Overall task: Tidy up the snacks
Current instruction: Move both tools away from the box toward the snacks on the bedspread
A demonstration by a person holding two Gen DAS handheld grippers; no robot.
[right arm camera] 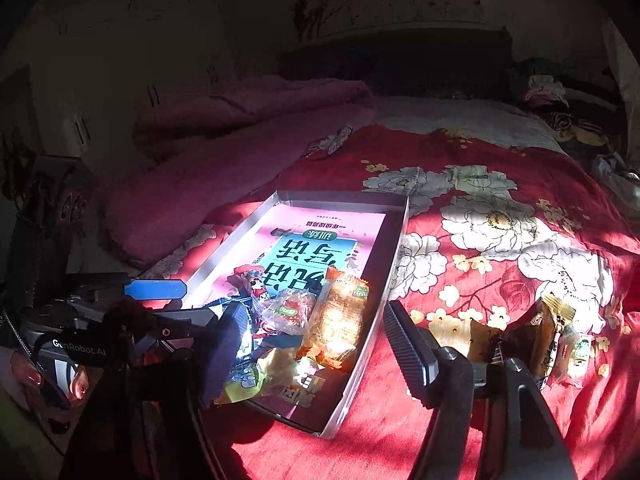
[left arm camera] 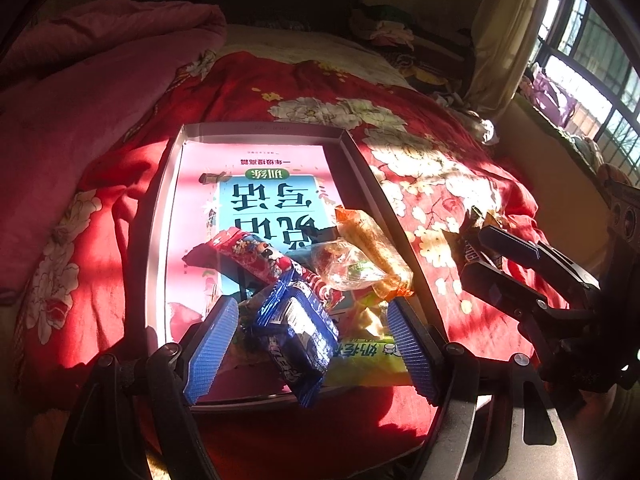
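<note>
A shallow grey box (left arm camera: 160, 184) holding a pink-and-teal book lies on the red floral bedspread. In its near end lie a red packet (left arm camera: 244, 256), a blue packet (left arm camera: 296, 332), a clear-wrapped pastry (left arm camera: 344, 268), an orange packet (left arm camera: 372, 248) and a yellow-green packet (left arm camera: 360, 352). My left gripper (left arm camera: 312, 346) stands open over that end, its blue pads (left arm camera: 212, 344) clear of the blue packet between them. My right gripper (right arm camera: 314, 346) is open and empty, beside the box's right wall (right arm camera: 372, 344). From the left wrist view the right gripper (left arm camera: 476, 256) hangs over the bedspread by a dark packet (left arm camera: 474, 254).
Loose brown-gold packets (right arm camera: 548, 332) and a small clear-wrapped snack (right arm camera: 580, 354) lie on the bedspread right of the box. A pink quilt (left arm camera: 100, 80) is bunched on the left, with clothes heaped by the headboard. A window (left arm camera: 592, 52) lies to the right. A person's hand (right arm camera: 24, 376) holds the left gripper.
</note>
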